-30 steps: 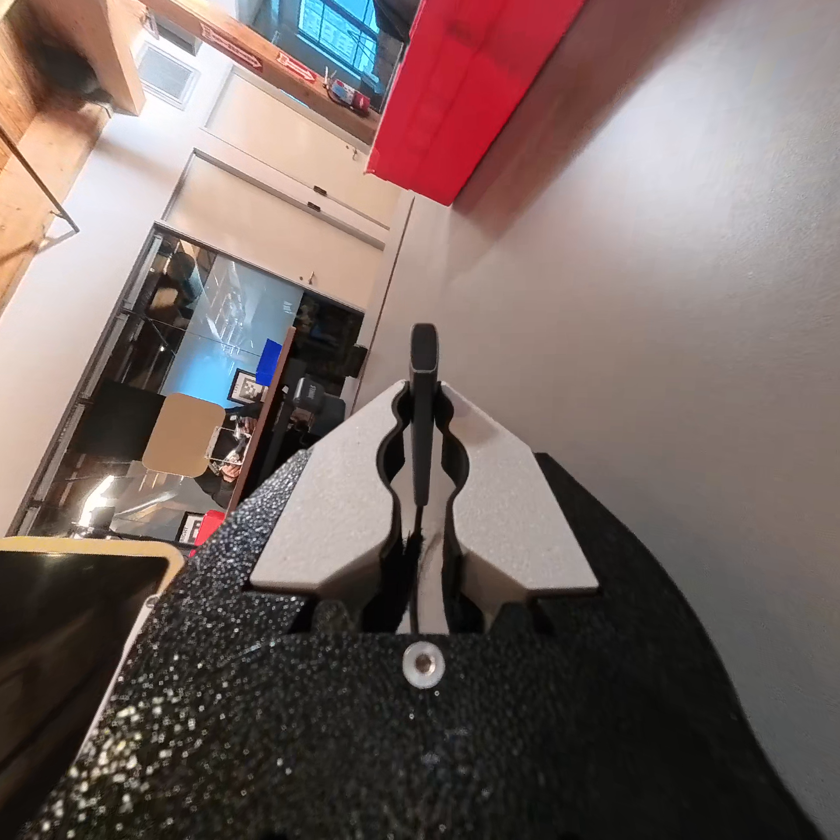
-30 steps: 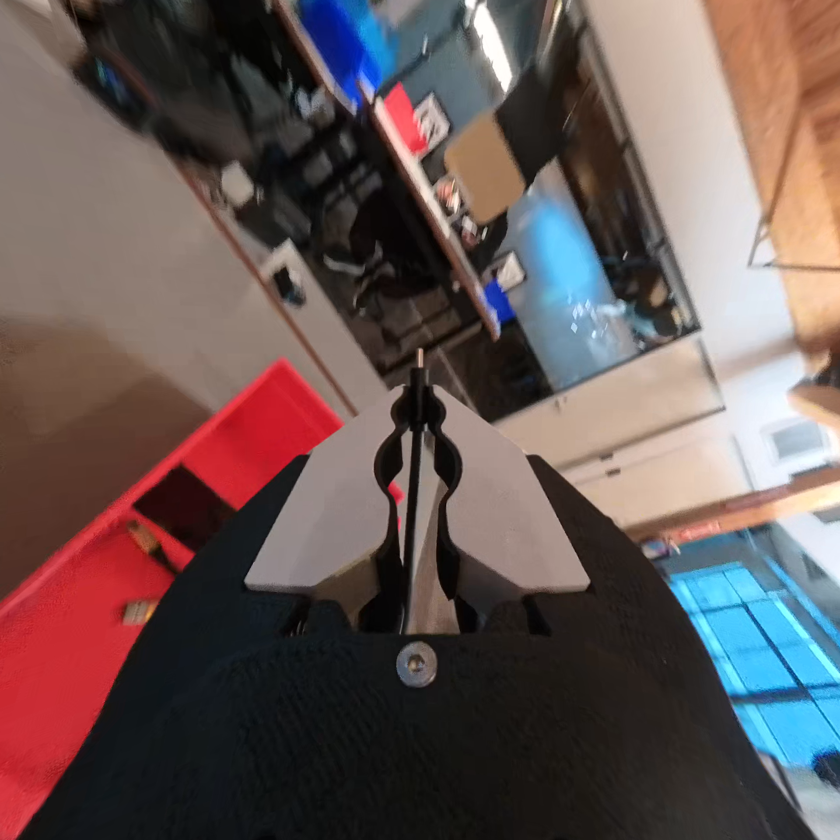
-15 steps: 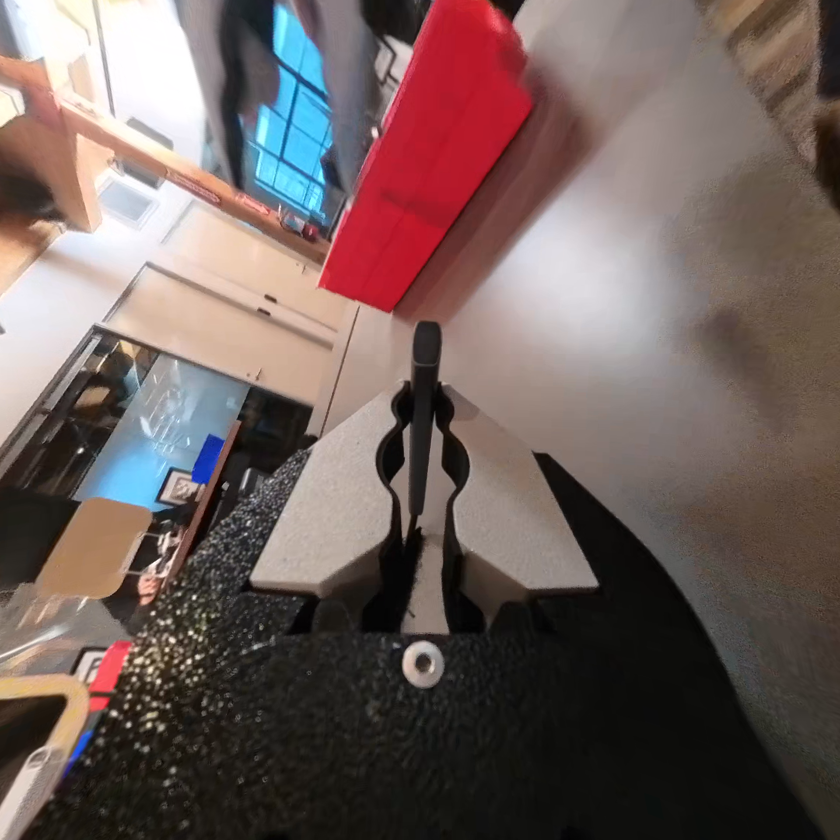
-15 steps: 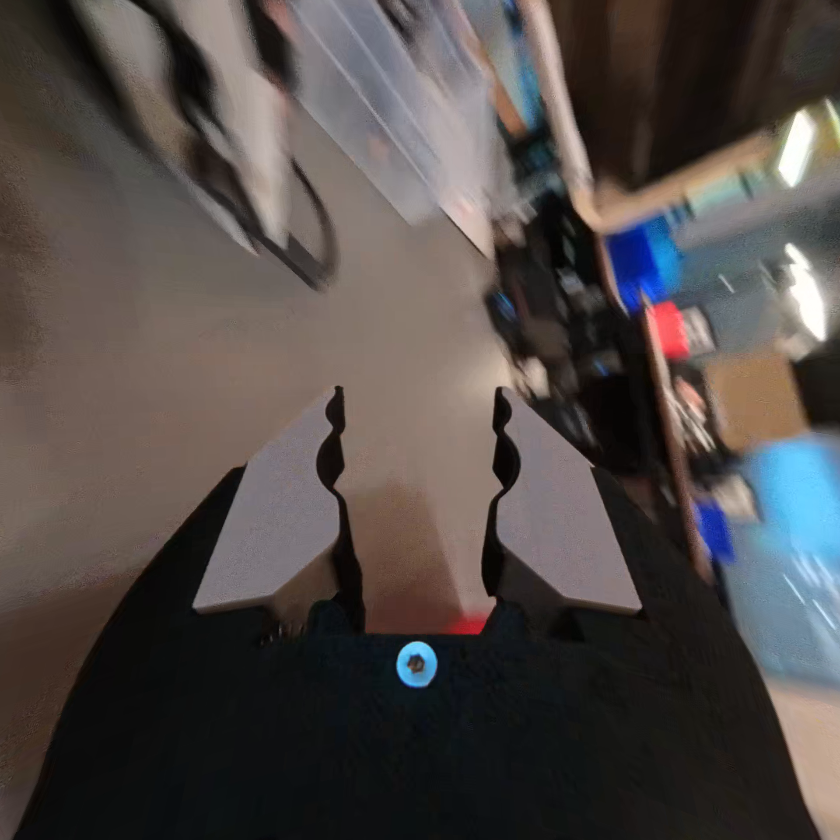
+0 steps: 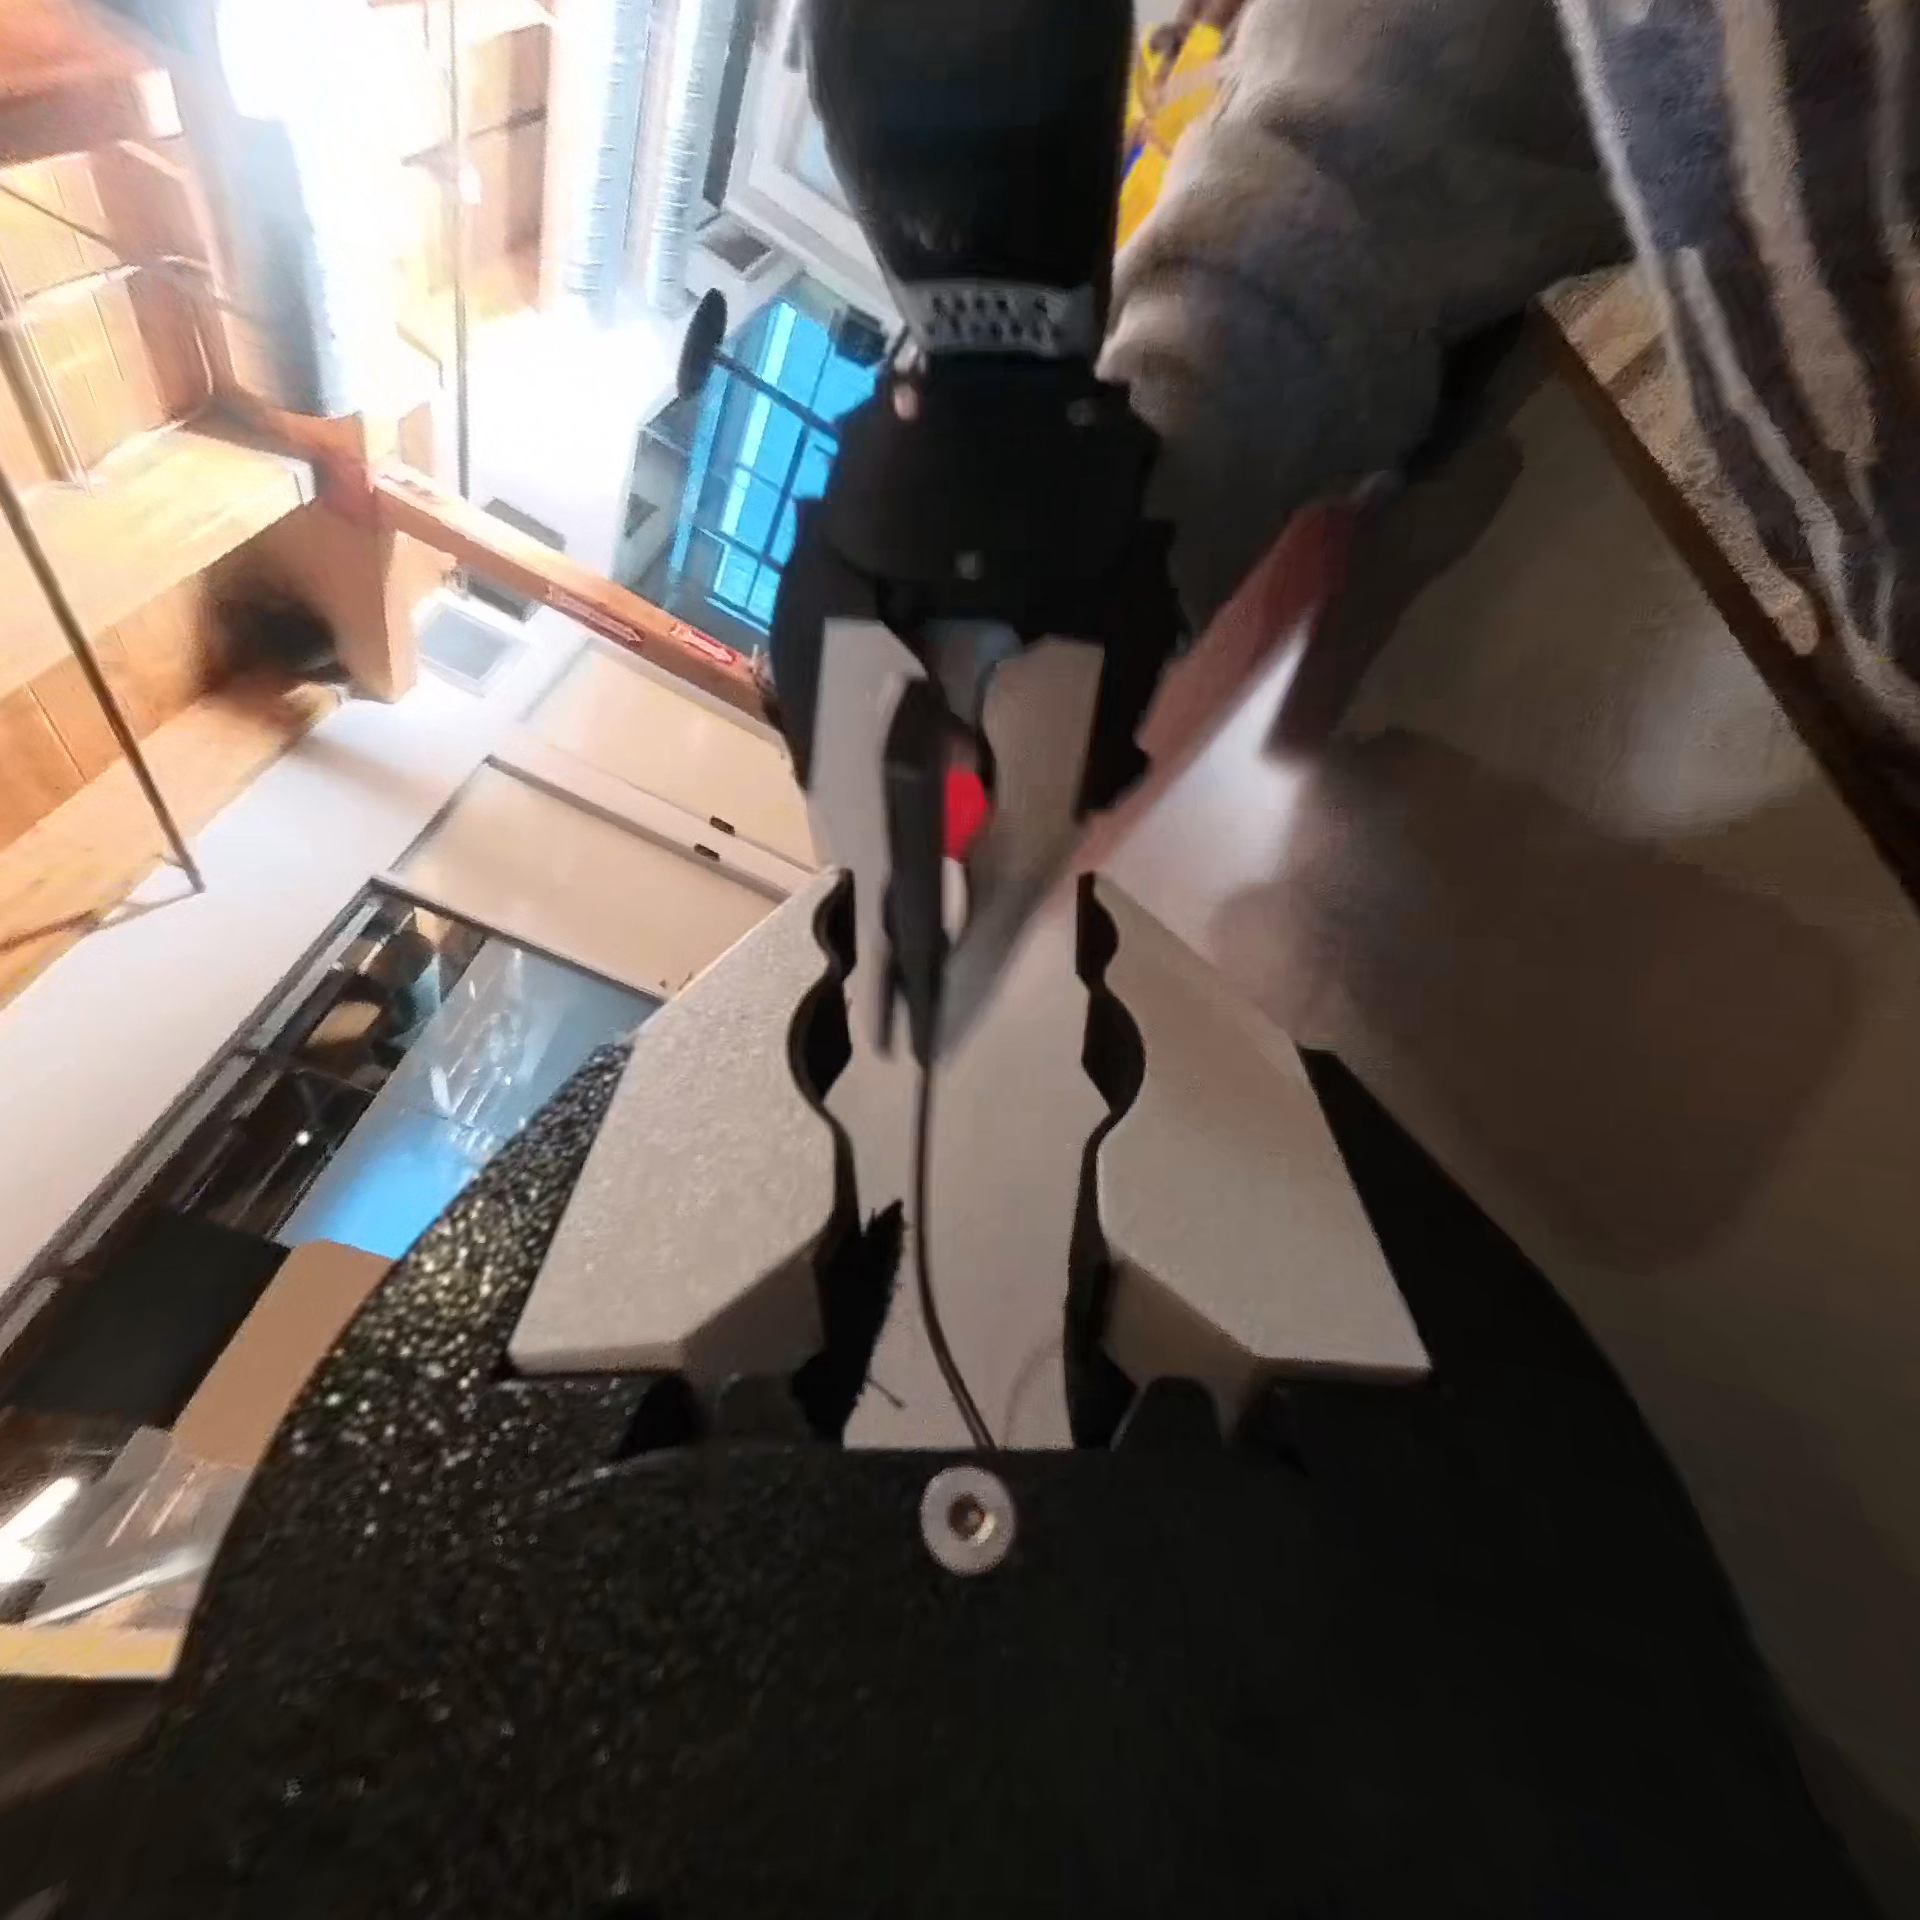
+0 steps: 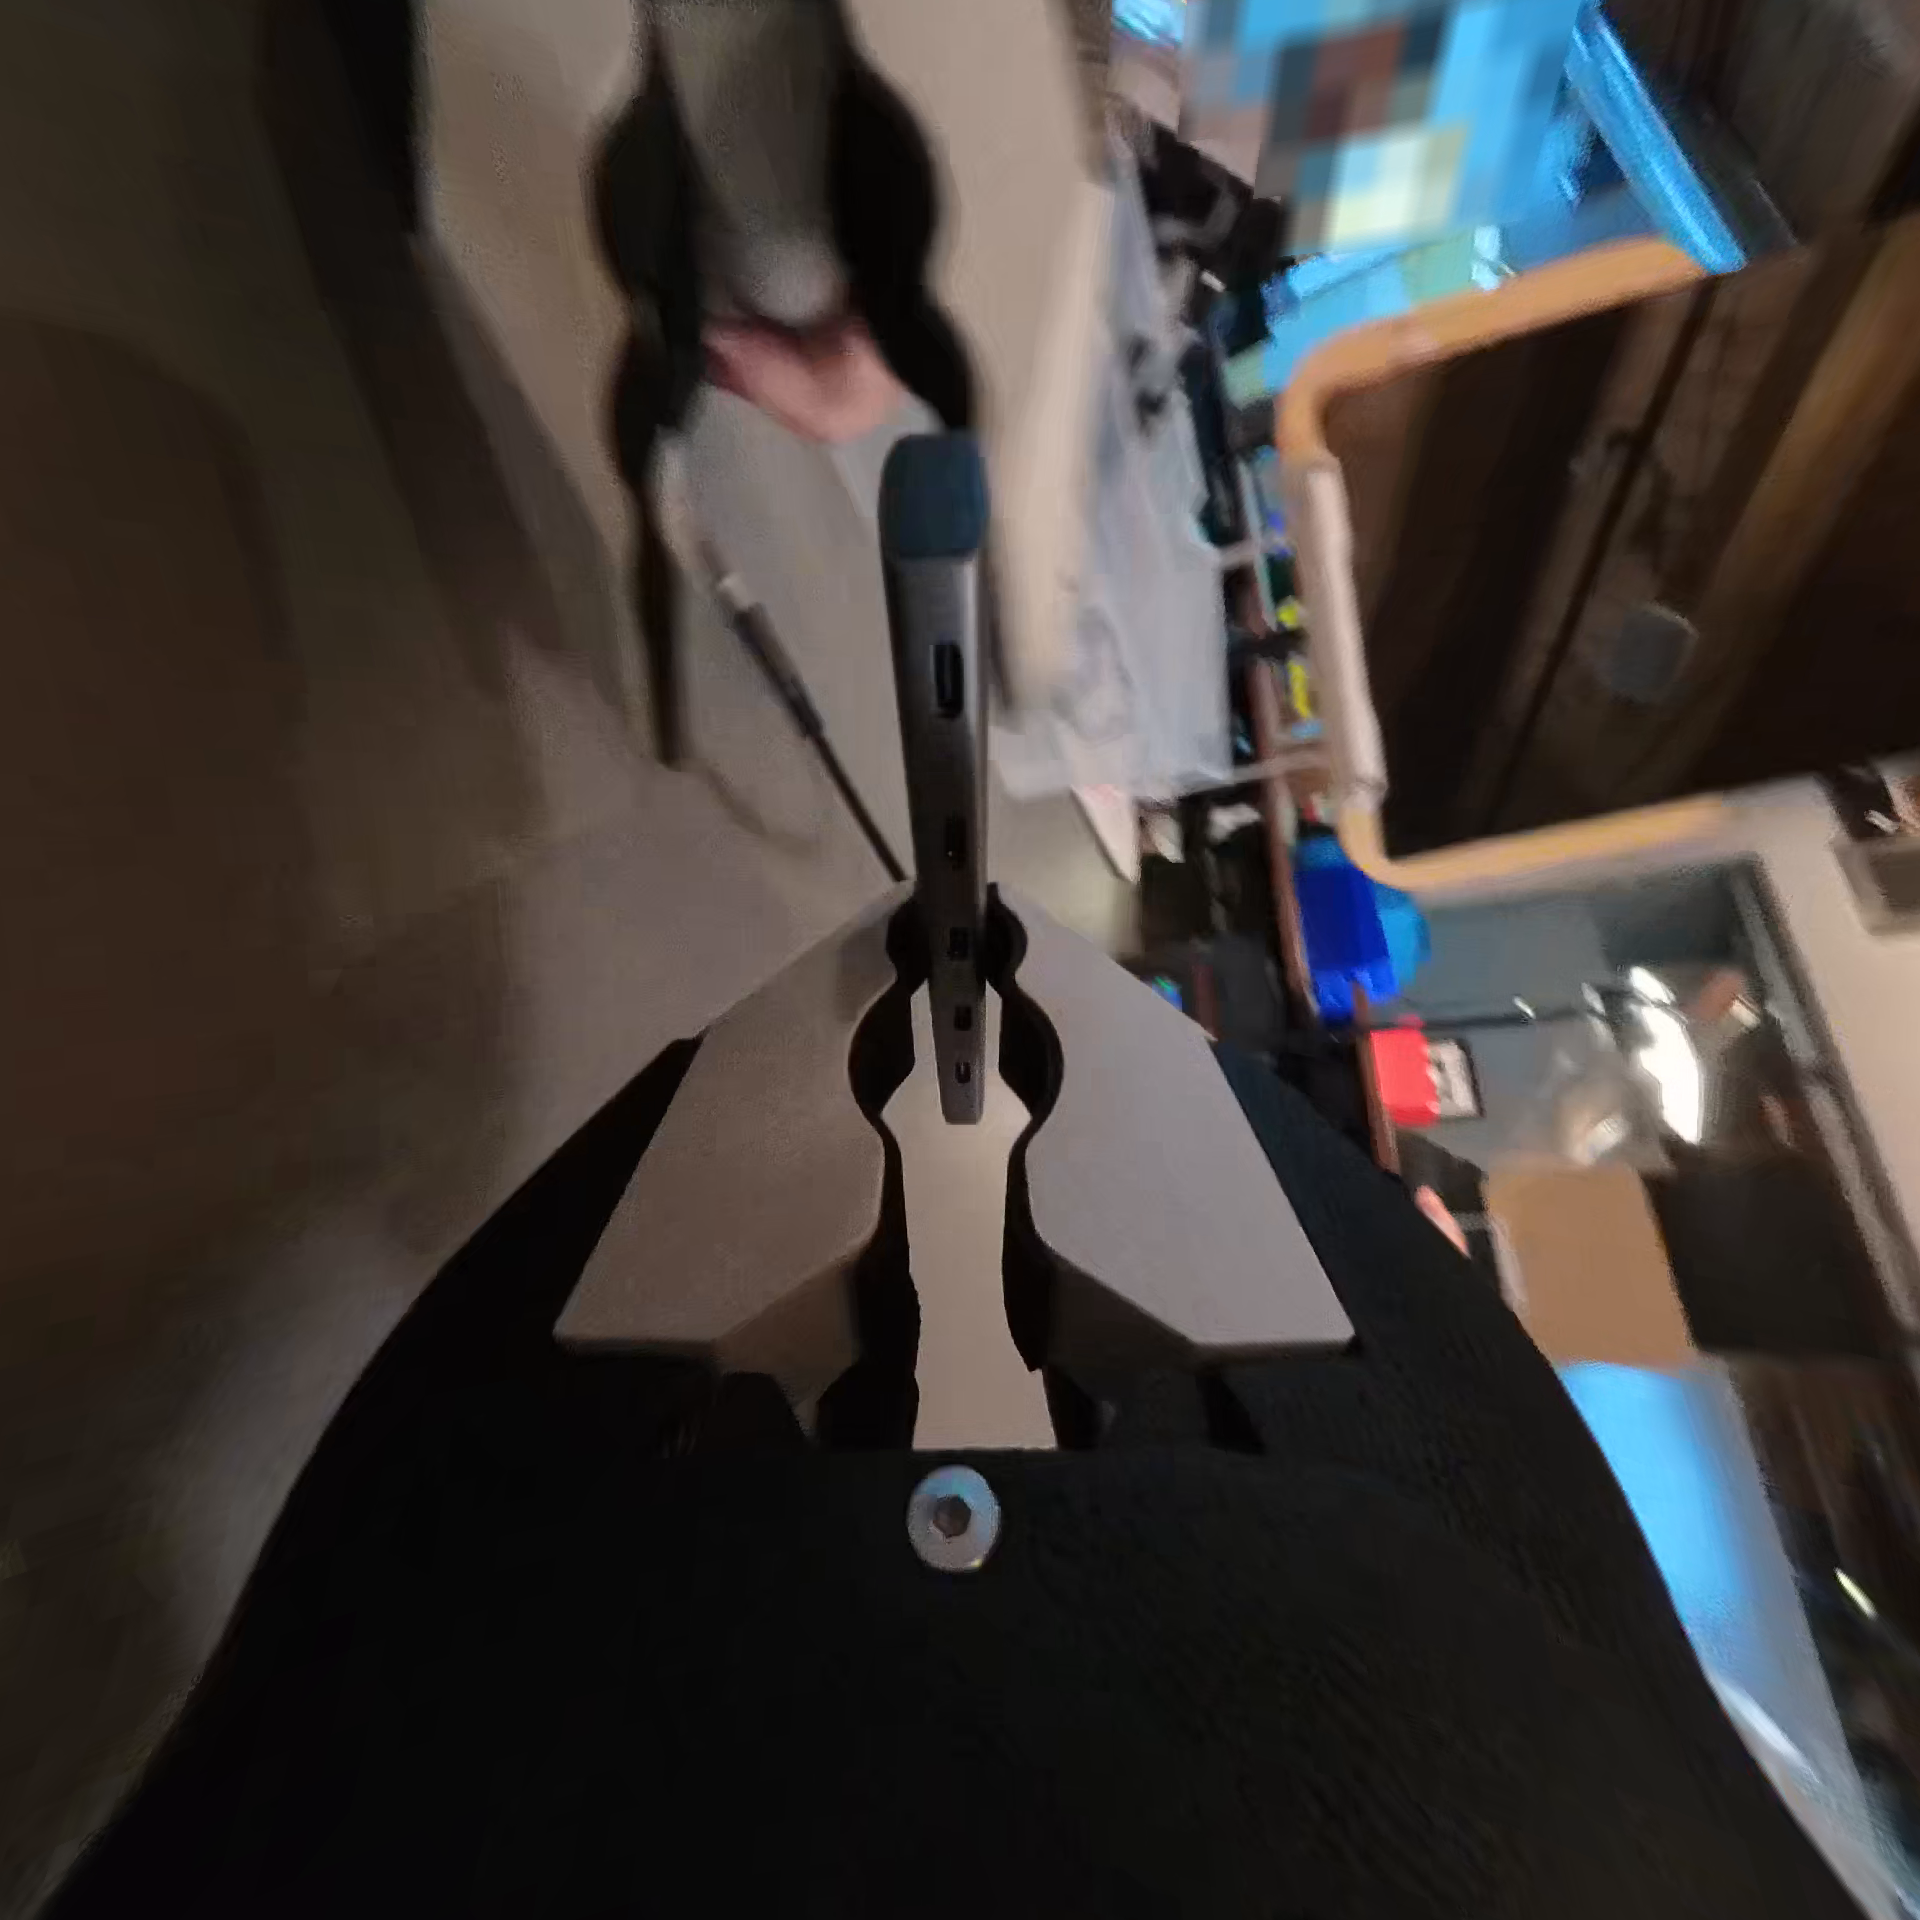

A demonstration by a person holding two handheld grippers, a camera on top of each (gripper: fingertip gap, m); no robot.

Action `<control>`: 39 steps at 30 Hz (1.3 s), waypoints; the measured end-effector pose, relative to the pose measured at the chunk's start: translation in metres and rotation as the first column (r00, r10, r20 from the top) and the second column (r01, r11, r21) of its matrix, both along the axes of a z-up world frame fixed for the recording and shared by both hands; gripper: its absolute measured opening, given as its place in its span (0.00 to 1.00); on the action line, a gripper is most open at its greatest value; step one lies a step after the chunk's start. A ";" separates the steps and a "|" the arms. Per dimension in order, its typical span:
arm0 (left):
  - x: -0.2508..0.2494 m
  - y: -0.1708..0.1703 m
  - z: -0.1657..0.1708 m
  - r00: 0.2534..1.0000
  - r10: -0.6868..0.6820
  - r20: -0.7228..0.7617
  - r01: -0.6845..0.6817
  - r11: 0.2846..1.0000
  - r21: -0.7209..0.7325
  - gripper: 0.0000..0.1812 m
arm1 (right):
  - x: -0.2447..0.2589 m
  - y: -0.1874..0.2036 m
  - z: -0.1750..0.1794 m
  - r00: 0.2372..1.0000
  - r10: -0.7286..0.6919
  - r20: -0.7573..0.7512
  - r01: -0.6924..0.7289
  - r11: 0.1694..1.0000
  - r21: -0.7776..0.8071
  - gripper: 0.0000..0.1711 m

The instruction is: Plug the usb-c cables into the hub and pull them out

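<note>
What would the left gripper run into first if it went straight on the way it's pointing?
Probably the hub, held edge-on by the shut right gripper, directly ahead of the open left gripper. The picture is blurred, so depth is uncertain.

Two claws, left claw (image 5: pixel 966 997), right claw (image 6: pixel 948 925), one hub (image 6: pixel 940 748), one cable (image 6: pixel 790 686).

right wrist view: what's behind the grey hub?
Behind the slim grey hub, held edge-on in the right gripper: the blurred left gripper, a black cable and beige tabletop. Its far face is hidden.

Hub (image 6: pixel 945 790) edge-on between closed jaws
</note>
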State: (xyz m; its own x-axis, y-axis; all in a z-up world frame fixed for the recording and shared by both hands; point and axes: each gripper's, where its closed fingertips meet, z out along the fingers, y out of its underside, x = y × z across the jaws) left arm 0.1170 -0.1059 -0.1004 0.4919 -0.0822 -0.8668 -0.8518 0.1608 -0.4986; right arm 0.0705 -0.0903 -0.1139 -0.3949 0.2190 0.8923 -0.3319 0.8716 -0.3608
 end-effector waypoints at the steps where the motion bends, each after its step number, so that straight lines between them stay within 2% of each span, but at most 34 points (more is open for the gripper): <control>1: -0.002 0.000 0.000 1.000 -0.004 0.029 0.004 1.000 -0.015 0.21 | 0.001 0.016 0.019 0.998 -0.055 -0.037 0.055 0.998 -0.004 0.05; 4: -0.009 0.004 0.001 0.991 -0.003 0.133 0.010 0.999 -0.047 0.22 | 0.012 0.075 0.087 0.963 -0.251 -0.101 0.246 0.967 -0.064 0.05; 6: -0.013 0.006 0.001 0.983 -0.003 0.186 0.015 0.998 -0.066 0.22 | 0.024 0.128 0.129 0.913 -0.396 -0.101 0.381 0.914 -0.142 0.05; 8: -0.016 0.008 0.001 0.976 -0.001 0.220 0.018 0.997 -0.075 0.20 | 0.036 0.186 0.154 0.850 -0.526 -0.024 0.507 0.830 -0.232 0.05; 11: -0.017 0.009 0.003 0.972 0.004 0.233 0.014 0.997 -0.074 0.20 | 0.056 0.251 0.171 0.812 -0.574 0.106 0.567 0.732 -0.378 0.05; 14: -0.018 0.010 0.003 0.975 0.018 0.223 -0.001 0.997 -0.074 0.19 | 0.070 0.298 0.149 0.745 -0.587 0.315 0.666 0.650 -0.365 0.05; 17: -0.020 0.012 0.002 0.974 0.028 0.224 -0.010 0.997 -0.081 0.18 | 0.072 0.341 0.115 0.613 -0.670 0.419 0.783 0.585 -0.211 0.05; 19: -0.022 0.013 0.002 0.971 0.043 0.233 -0.025 0.996 -0.082 0.18 | 0.066 0.355 0.091 0.553 -0.680 0.481 0.816 0.559 -0.147 0.05; 20: -0.023 0.014 0.002 0.969 0.048 0.242 -0.027 0.996 -0.089 0.15 | 0.062 0.360 0.078 0.523 -0.679 0.515 0.828 0.548 -0.120 0.05; 23: -0.026 0.015 0.000 0.960 0.059 0.274 -0.031 0.994 -0.108 0.14 | 0.060 0.379 0.038 0.389 -0.700 0.599 0.879 0.477 -0.013 0.05; 24: -0.027 0.016 0.000 0.957 0.064 0.282 -0.034 0.993 -0.111 0.14 | 0.062 0.387 0.027 0.337 -0.723 0.603 0.897 0.440 0.027 0.07; 26: -0.030 0.017 0.000 0.953 0.075 0.294 -0.043 0.993 -0.114 0.15 | 0.067 0.399 0.016 0.247 -0.776 0.580 0.926 0.366 0.095 0.21; 27: -0.031 0.018 0.000 0.951 0.080 0.297 -0.048 0.992 -0.114 0.15 | 0.068 0.398 0.018 0.236 -0.794 0.561 0.931 0.351 0.104 0.24; 29: -0.033 0.018 0.000 0.949 0.093 0.301 -0.061 0.992 -0.115 0.15 | 0.064 0.390 0.040 0.293 -0.832 0.470 0.936 0.349 0.035 0.27; 31: -0.035 0.019 0.000 0.945 0.106 0.308 -0.072 0.990 -0.120 0.15 | 0.054 0.366 0.076 0.398 -0.827 0.397 0.917 0.373 -0.142 0.27; 33: -0.039 0.021 -0.002 0.941 0.123 0.316 -0.085 0.988 -0.132 0.14 | 0.038 0.313 0.108 0.588 -0.713 0.382 0.800 0.446 -0.400 0.26; 35: -0.041 0.021 -0.002 0.936 0.134 0.326 -0.093 0.986 -0.138 0.14 | 0.023 0.251 0.129 0.761 -0.554 0.338 0.630 0.506 -0.588 0.25; 37: -0.042 0.022 -0.003 0.934 0.141 0.328 -0.099 0.985 -0.142 0.14 | 0.005 0.201 0.130 0.861 -0.440 0.255 0.483 0.548 -0.683 0.25; 39: -0.044 0.023 -0.004 0.933 0.154 0.325 -0.111 0.983 -0.146 0.14 | -0.016 0.173 0.113 0.892 -0.427 0.148 0.399 0.591 -0.701 0.25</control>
State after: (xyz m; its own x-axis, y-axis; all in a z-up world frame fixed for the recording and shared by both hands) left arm 0.0728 -0.0830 -0.1045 0.7649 -0.0917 -0.6376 -0.6418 -0.0232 -0.7666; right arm 0.0548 0.0827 -0.0007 -0.0755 0.9088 0.4103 -0.0248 0.4097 -0.9119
